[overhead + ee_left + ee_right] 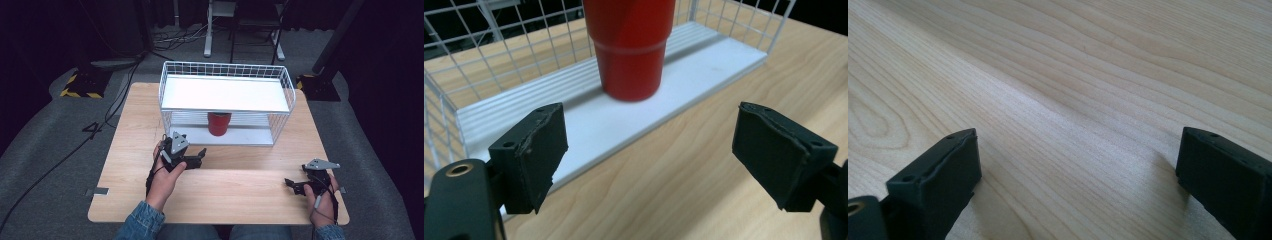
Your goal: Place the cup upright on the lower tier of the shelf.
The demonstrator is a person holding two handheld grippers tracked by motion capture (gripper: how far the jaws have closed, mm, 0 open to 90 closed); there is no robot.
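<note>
Holding my left fingers (649,150) wide with nothing between them, I kept them just above the bench (235,197). The red cup (634,50) stood upright straight ahead of them, near but not touching, on the white lower shelf (714,70) of the wire rack (225,67). My right fingers (1075,180) were also wide and empty, low over bare bench, well apart from the cup.

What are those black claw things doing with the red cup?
A person holds a claw gripper in each hand. The left gripper has its jaws open, nothing between them, pointing at the red cup. The cup stands on the bottom shelf of the white wire rack. The right gripper, also open, sits over the wooden table.
</note>
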